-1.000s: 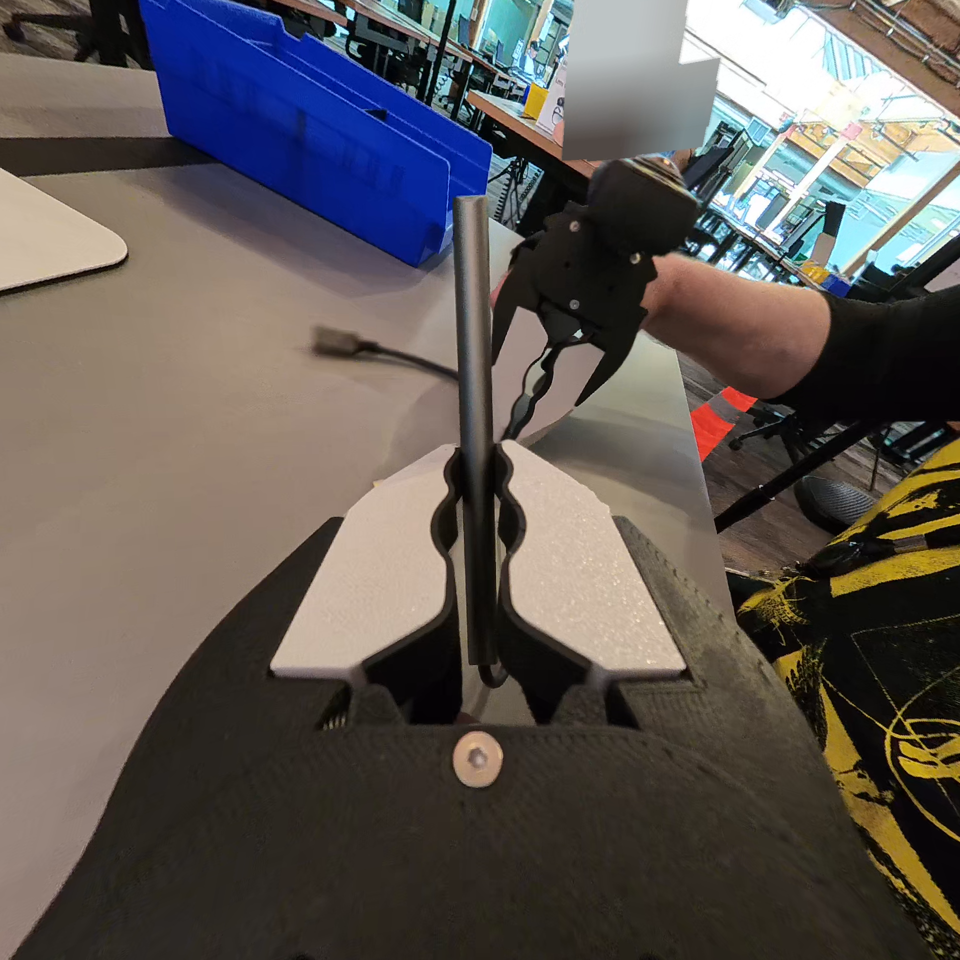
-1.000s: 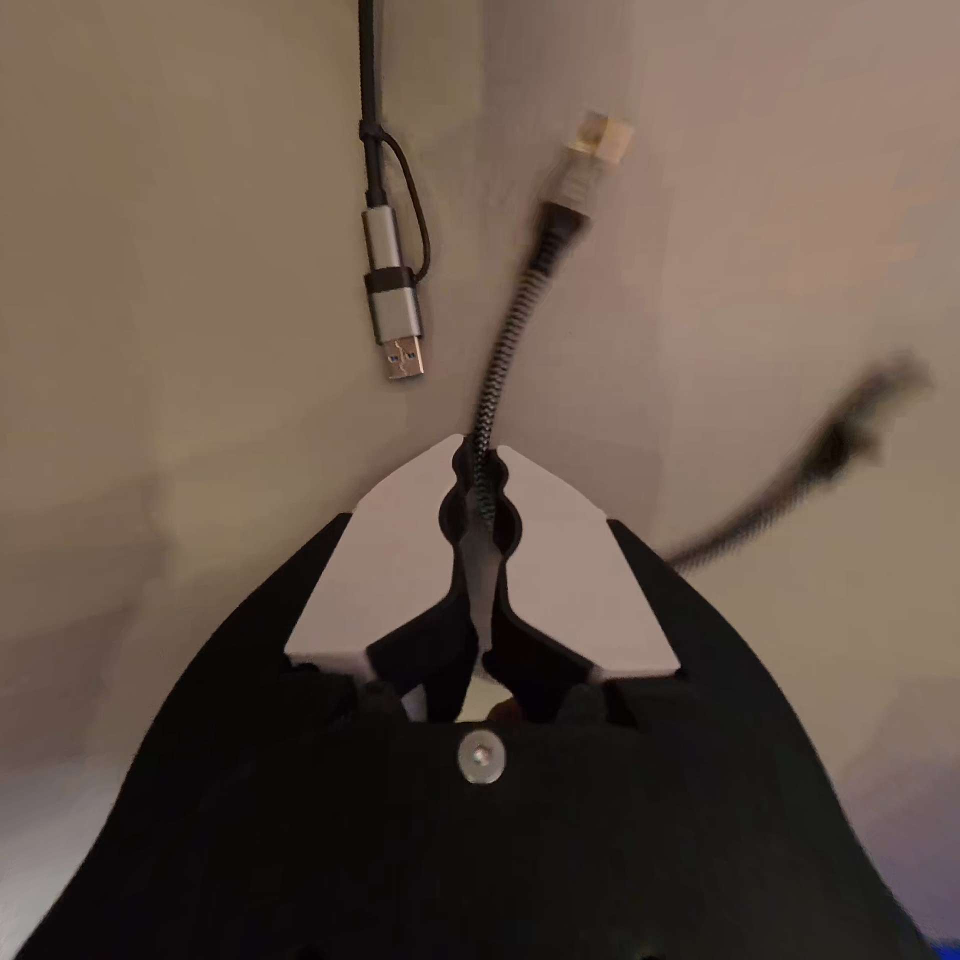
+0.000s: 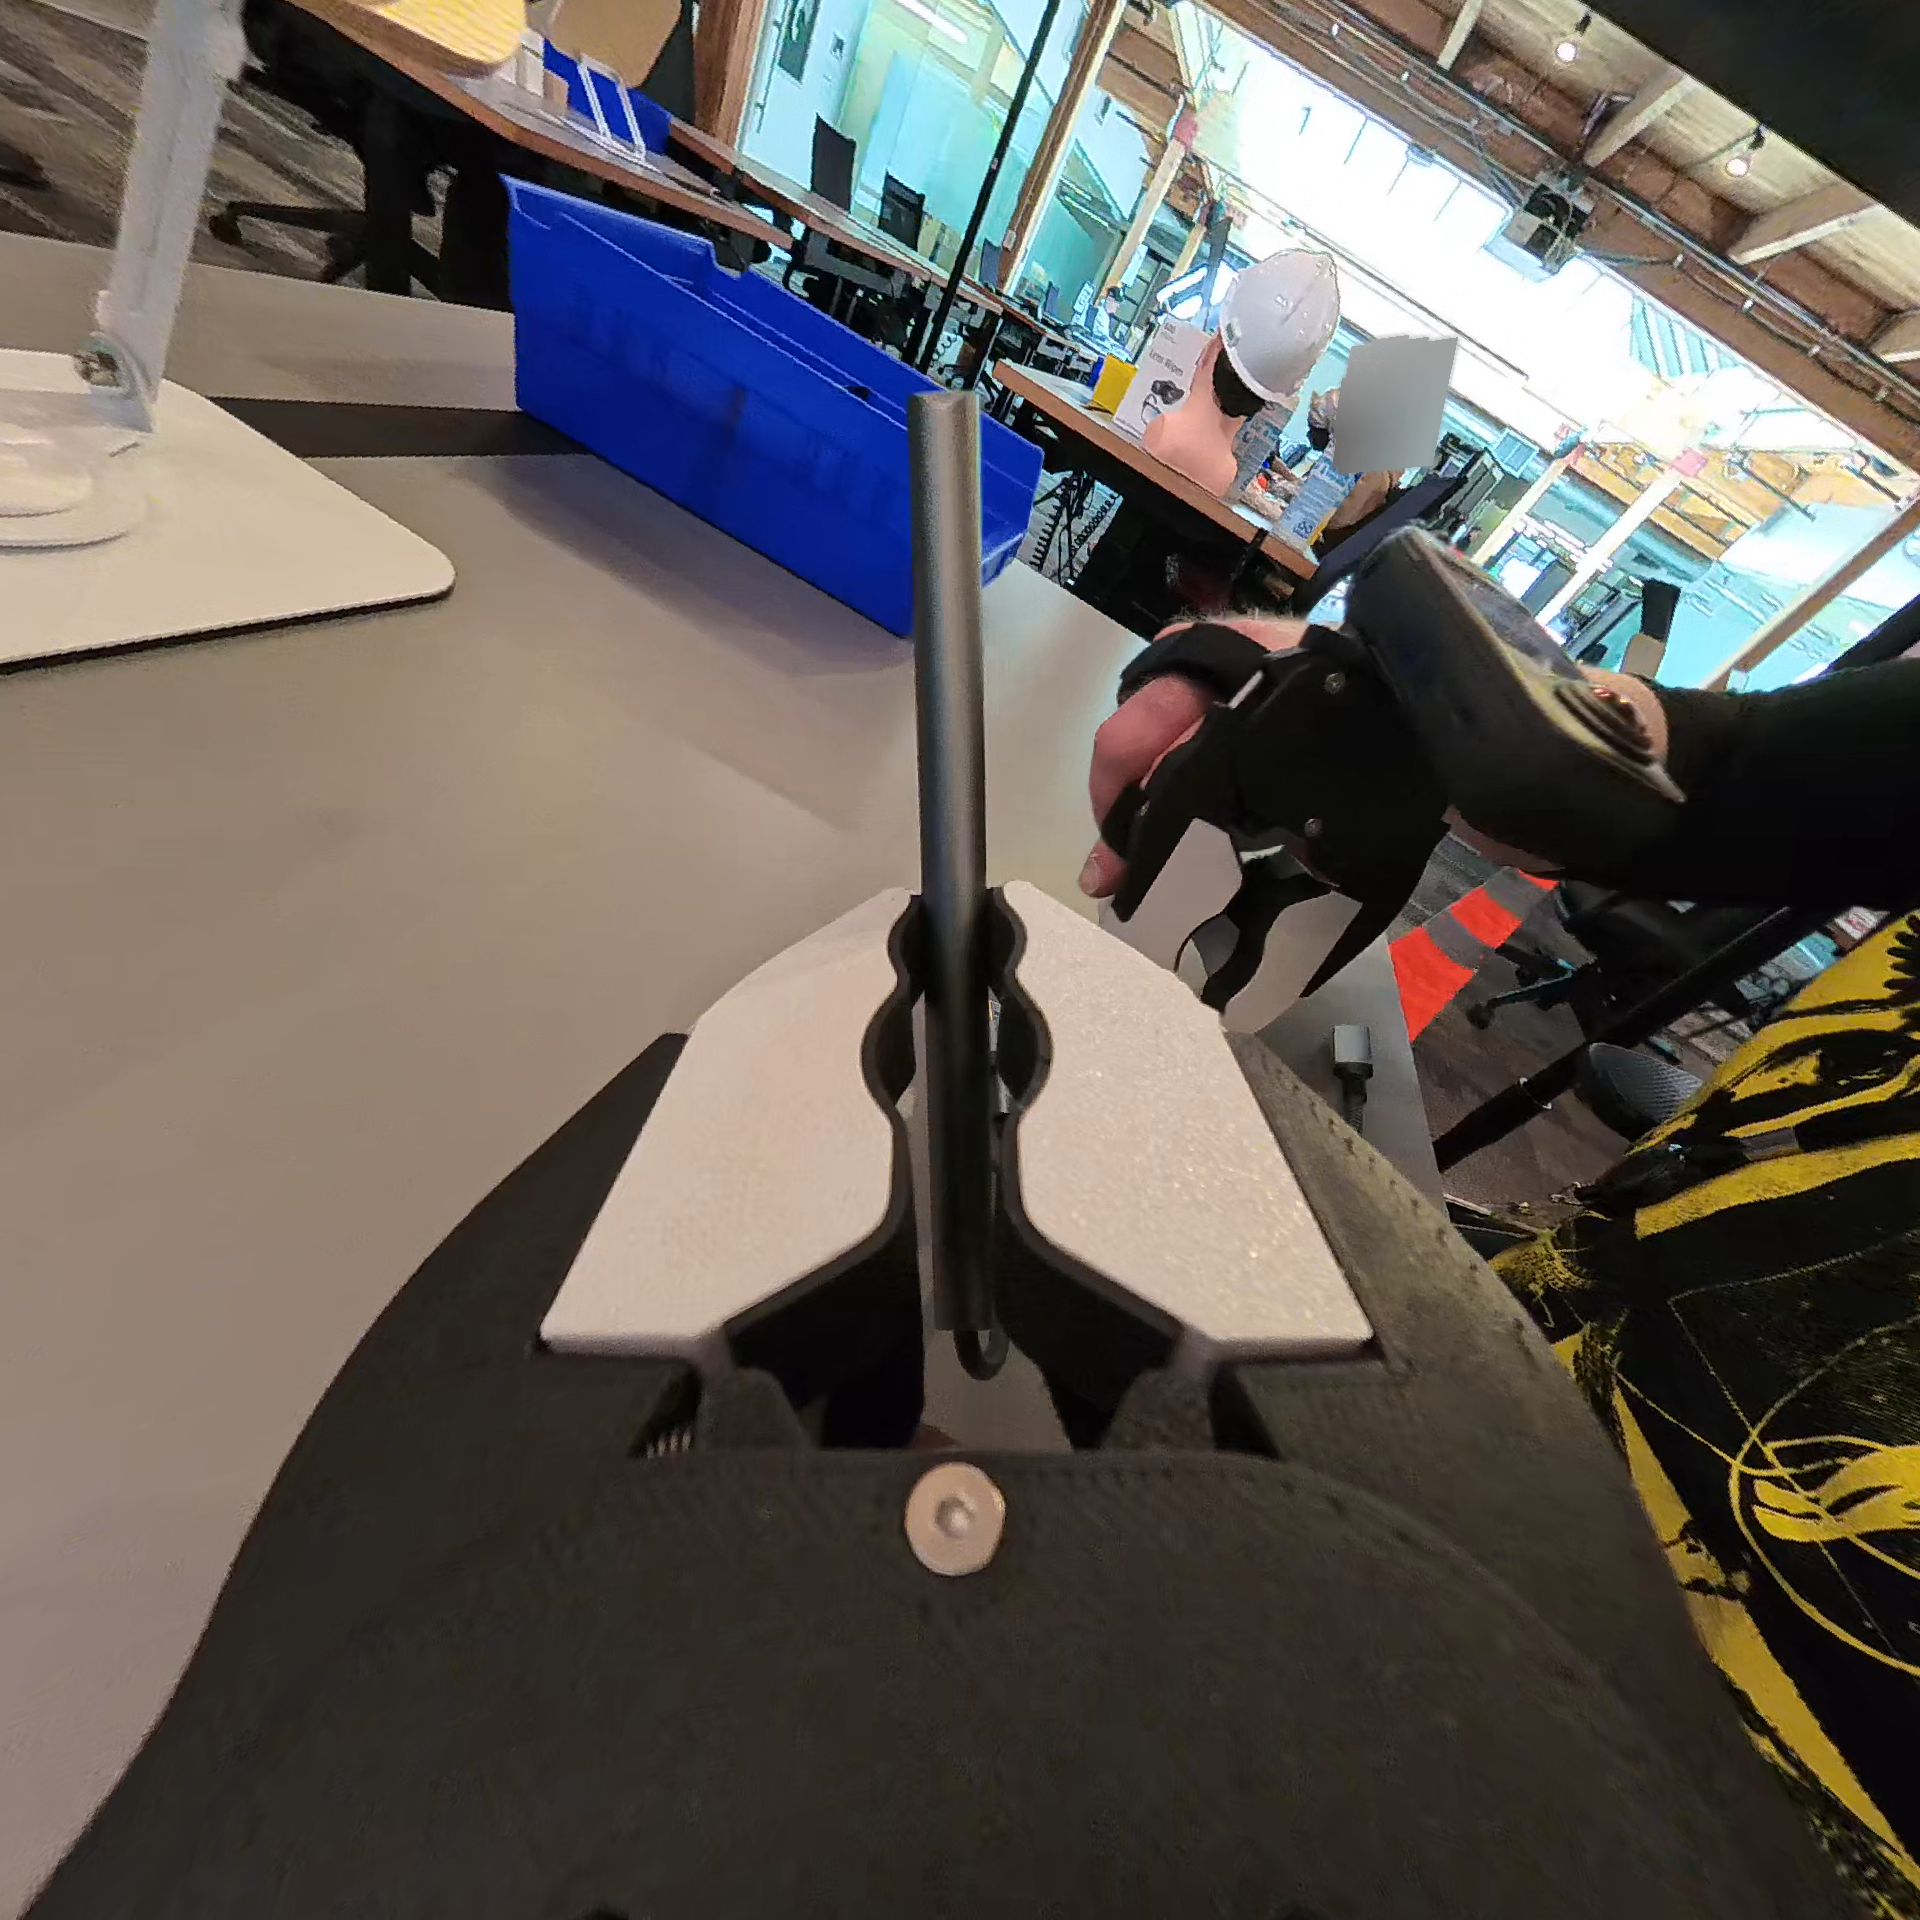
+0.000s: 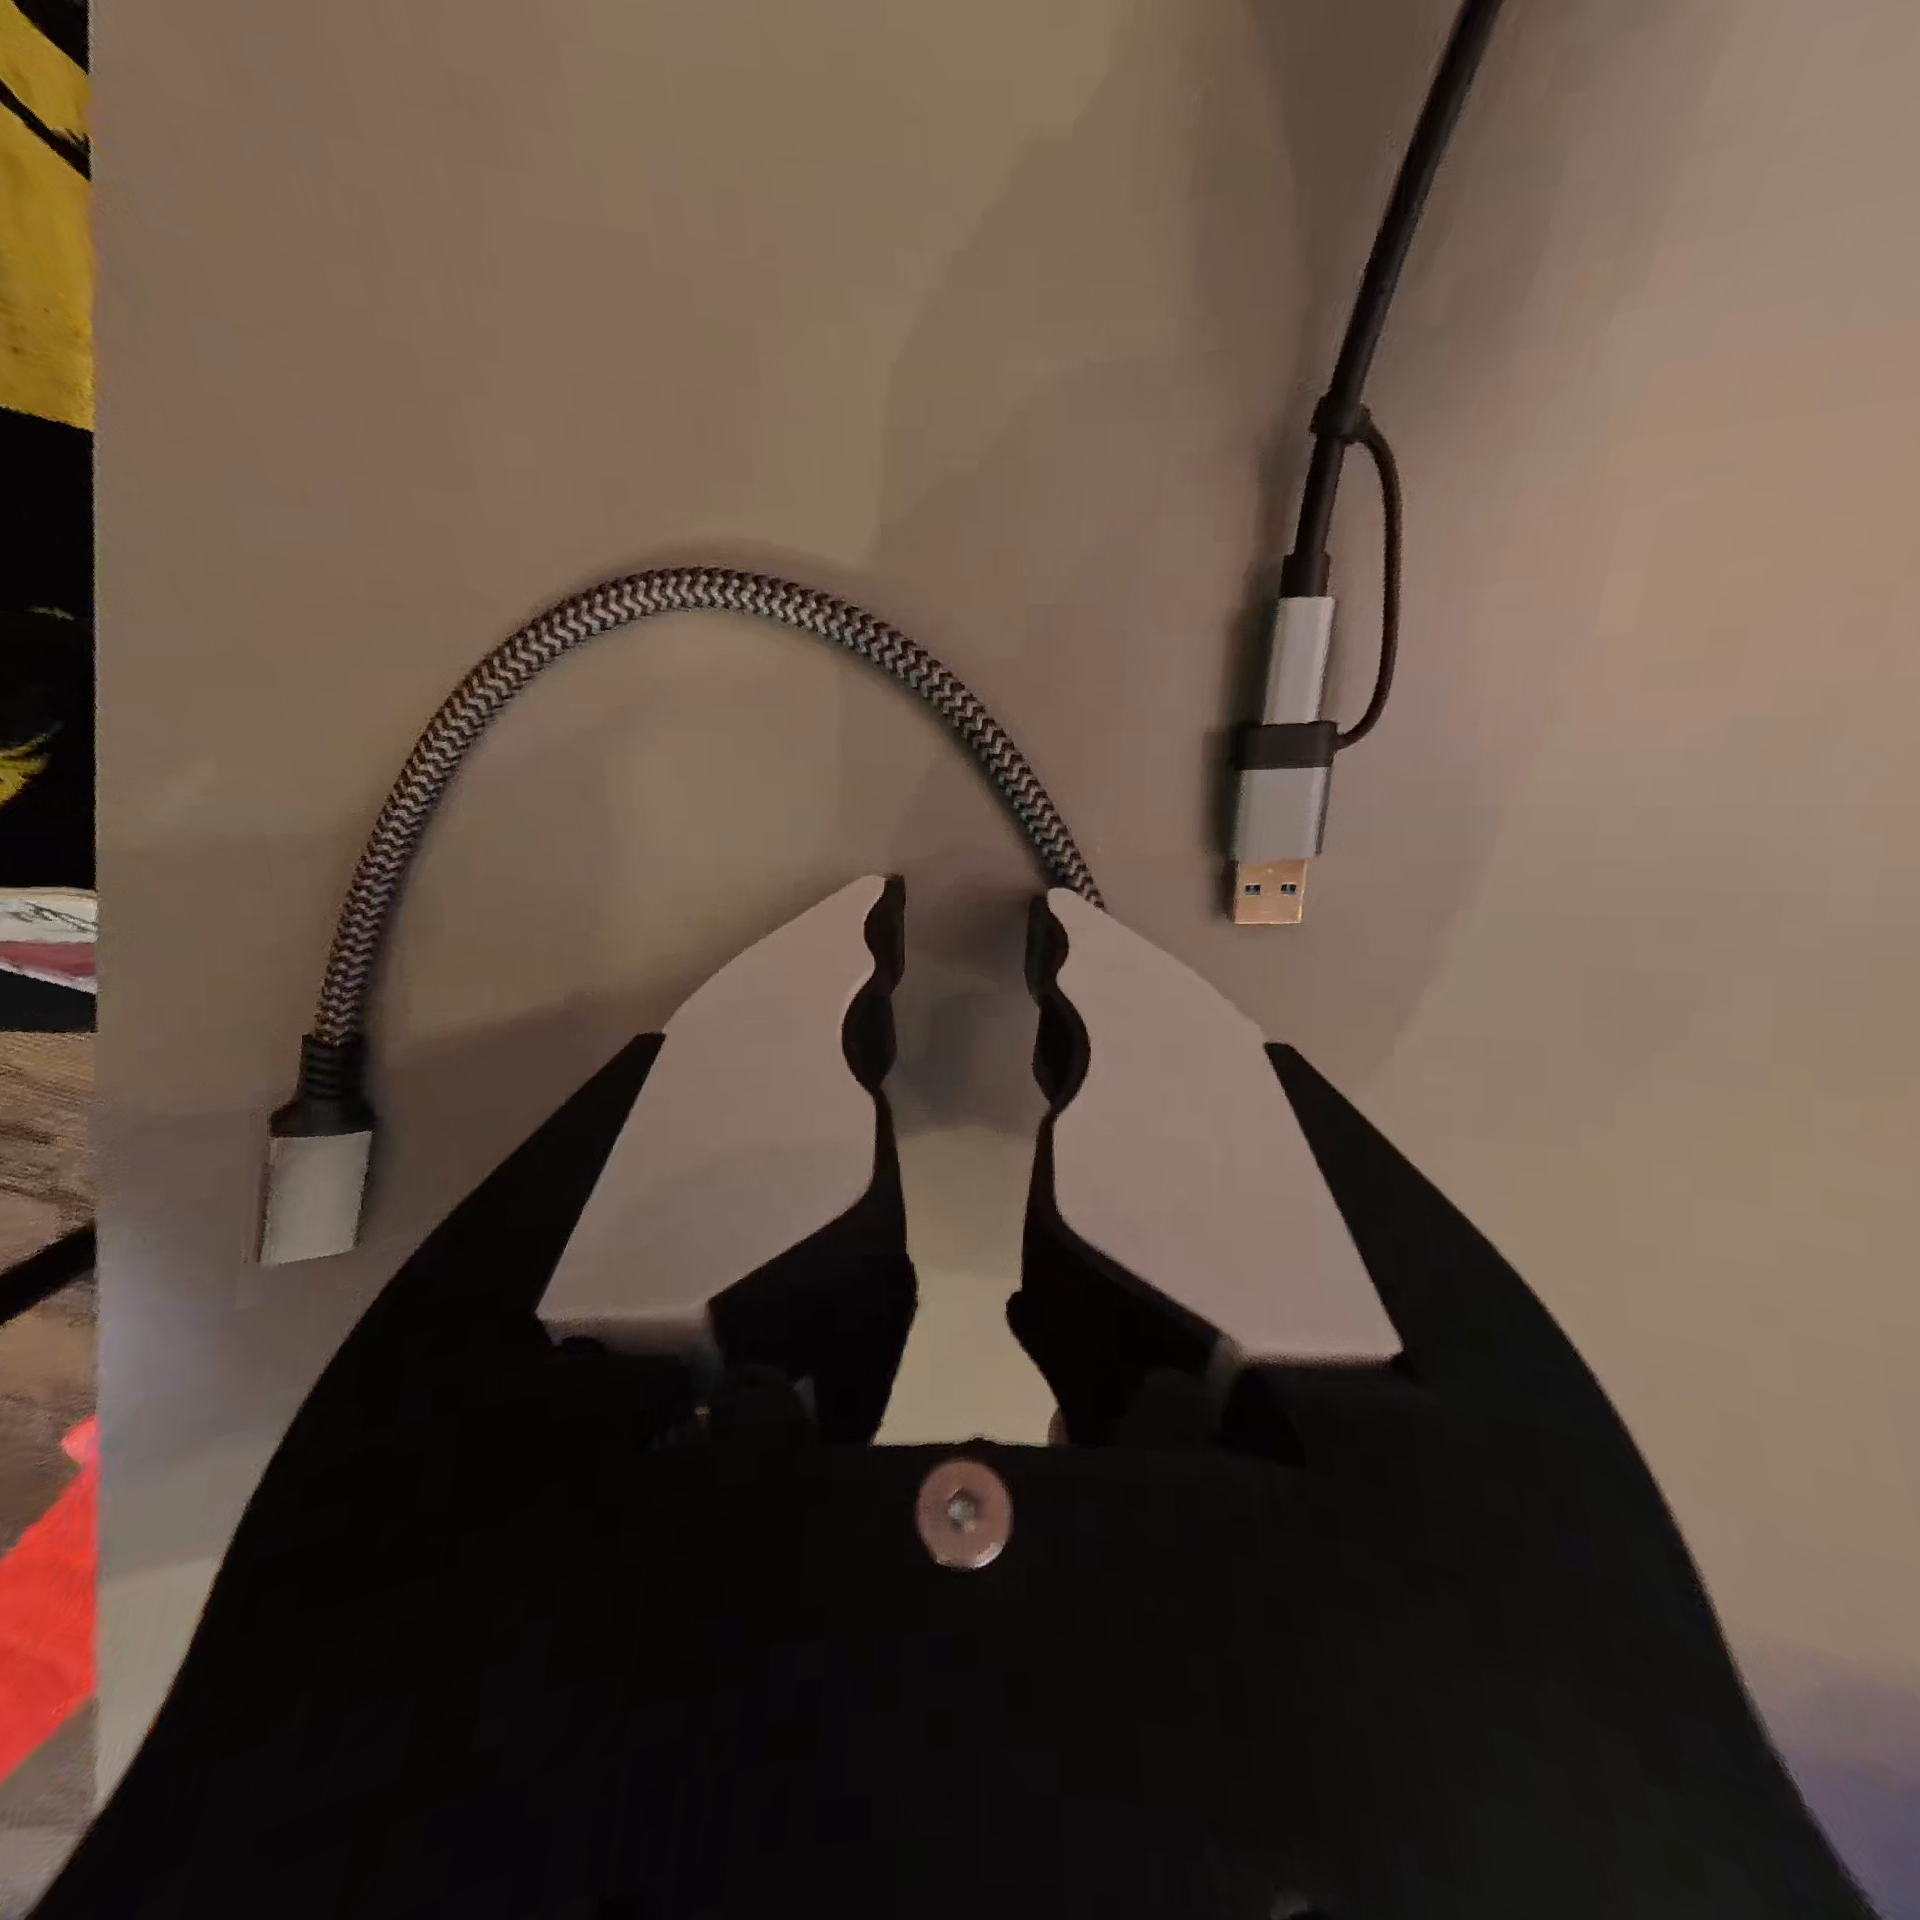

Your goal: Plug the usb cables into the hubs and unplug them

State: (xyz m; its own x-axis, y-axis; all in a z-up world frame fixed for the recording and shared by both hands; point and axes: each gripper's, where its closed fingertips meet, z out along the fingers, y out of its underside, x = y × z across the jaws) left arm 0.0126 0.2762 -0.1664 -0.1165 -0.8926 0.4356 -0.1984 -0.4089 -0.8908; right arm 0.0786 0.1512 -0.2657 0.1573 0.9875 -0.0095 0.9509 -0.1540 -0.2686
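Two grippers (image 3: pixel 951 914) (image 4: pixel 966 904); two cables (image 4: pixel 665 623) (image 4: pixel 1351 312); one hub (image 3: pixel 945 644); one blue bin (image 3: pixel 748 457).

Left wrist: across table (image 3: pixel 312 883). Right: close, downward.

Our left gripper (image 3: pixel 951 914) clamps a slim dark hub (image 3: pixel 943 665) upright between its pads, while our right gripper (image 4: pixel 961 894), tilted down toward the table, has its jaws apart and bare.

Cables sit right by the table's edge

Braided cable (image 4: pixel 665 623) arcs on the table (image 4: pixel 727 312) beside its left edge; the adapter plug (image 4: pixel 1278 790) lies to its right. The bin (image 3: pixel 748 436) sits at the far edge.
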